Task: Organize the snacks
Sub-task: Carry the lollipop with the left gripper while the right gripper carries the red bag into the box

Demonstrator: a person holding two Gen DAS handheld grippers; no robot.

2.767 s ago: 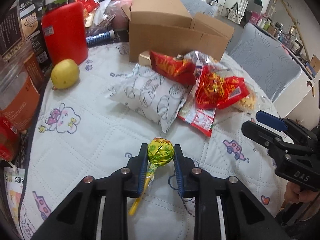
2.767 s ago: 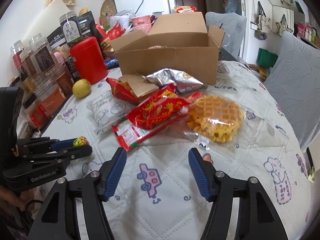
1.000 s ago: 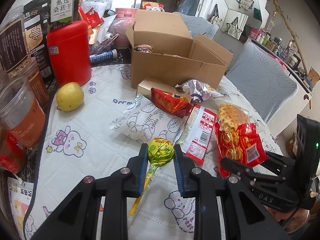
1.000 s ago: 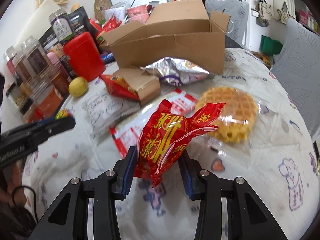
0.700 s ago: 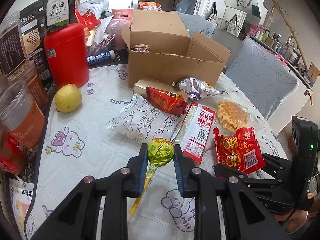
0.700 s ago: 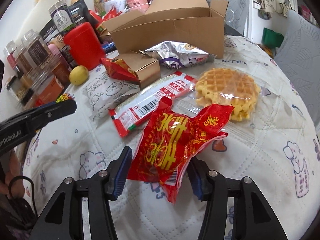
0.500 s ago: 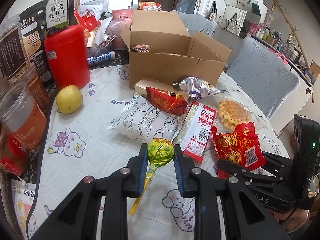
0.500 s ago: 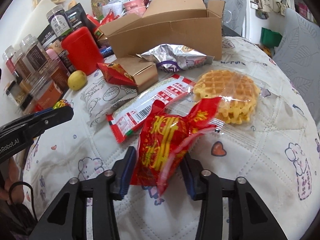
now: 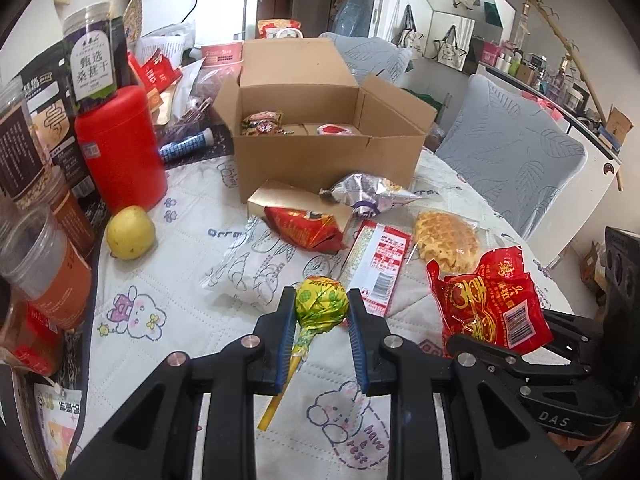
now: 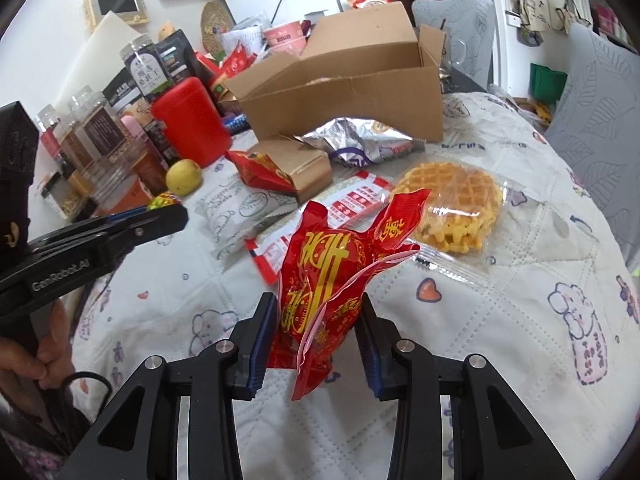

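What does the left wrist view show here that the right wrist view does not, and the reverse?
Only the left wrist view looks into the cardboard box, where a few snack packs lie, and shows the whole lollipop clamped in the left claw. Only the right wrist view shows the right claw from behind, pinching the red snack bag, and a hand gripping the left tool. Both show the waffle, the silver bag, the red canister and the yellow fruit.
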